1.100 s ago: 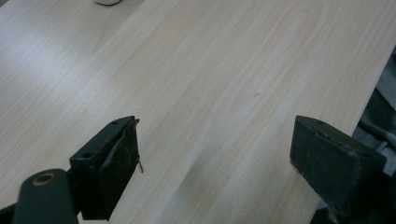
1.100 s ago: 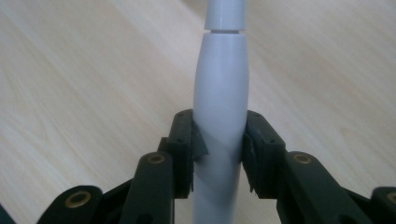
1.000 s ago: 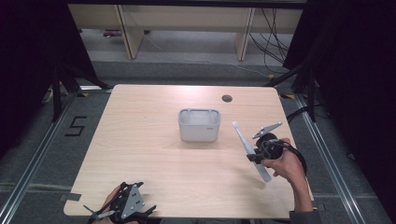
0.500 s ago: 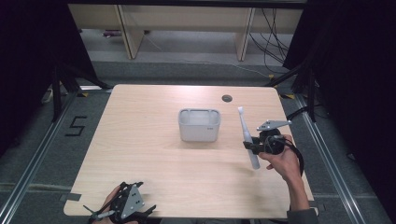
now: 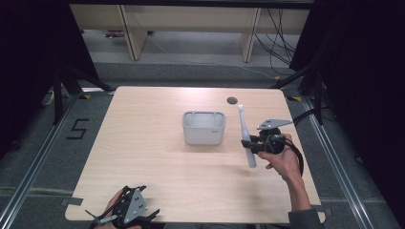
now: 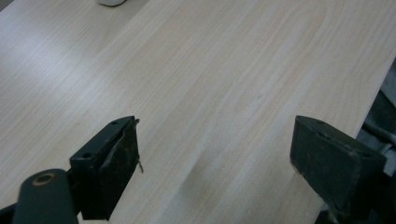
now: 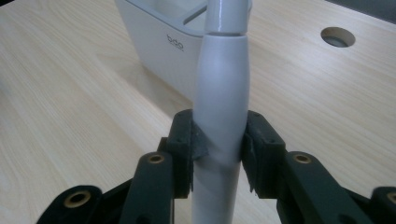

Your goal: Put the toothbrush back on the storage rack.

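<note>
Across a pale wooden rectangular table [image 5: 157,167] with rounded corners, seen from above, a small grey rectangular plastic container [image 5: 204,128] with an inner divider stands near the middle, a little toward the far edge. To its right, well inside the table's right edge, the right gripper [image 5: 251,144] clamps a long light-grey plastic electric-toothbrush-shaped handle [image 5: 245,136] around its thicker body, holding it clear of the tabletop with its slim end pointing toward the far edge; its thick end points back toward the near edge. In the right gripper view the black jaws press on both sides of the handle [image 7: 221,93], with the container [image 7: 161,44] just beyond it and not touching. A small round cable hole [image 5: 232,100] sits close to the far edge, right of centre. At the near edge, toward the left corner, the left gripper [image 5: 122,223] rests low in a hand, its jaws spread wide over bare wood in the left gripper view, nothing between them.
</note>
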The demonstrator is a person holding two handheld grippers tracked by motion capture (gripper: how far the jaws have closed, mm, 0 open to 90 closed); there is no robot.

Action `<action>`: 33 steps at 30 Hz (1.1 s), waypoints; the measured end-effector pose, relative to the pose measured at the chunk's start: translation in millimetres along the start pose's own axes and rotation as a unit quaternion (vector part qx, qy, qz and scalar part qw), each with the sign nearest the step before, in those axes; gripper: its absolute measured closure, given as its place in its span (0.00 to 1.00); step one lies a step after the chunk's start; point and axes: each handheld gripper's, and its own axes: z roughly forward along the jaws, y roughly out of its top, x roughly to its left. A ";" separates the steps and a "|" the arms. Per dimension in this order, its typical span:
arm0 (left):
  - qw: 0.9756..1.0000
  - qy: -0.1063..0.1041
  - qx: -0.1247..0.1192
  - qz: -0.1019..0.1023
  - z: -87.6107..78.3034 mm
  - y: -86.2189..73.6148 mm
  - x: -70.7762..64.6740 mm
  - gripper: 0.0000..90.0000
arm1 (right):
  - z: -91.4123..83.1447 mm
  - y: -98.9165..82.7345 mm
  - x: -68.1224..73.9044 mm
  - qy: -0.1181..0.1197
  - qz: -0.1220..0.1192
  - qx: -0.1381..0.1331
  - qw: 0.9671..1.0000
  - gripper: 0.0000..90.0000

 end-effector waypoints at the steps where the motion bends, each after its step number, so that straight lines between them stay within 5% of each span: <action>1: 1.000 -0.002 -0.001 0.000 0.1 0.2 0.0 0.17 | 2.7 2.4 1.4 0.000 -0.001 -0.002 1.000 0.74; 33: 1.000 -0.001 -0.004 -0.001 -0.4 -0.1 1.0 0.17 | 27.0 53.4 23.8 0.046 -0.020 -0.047 0.998 0.74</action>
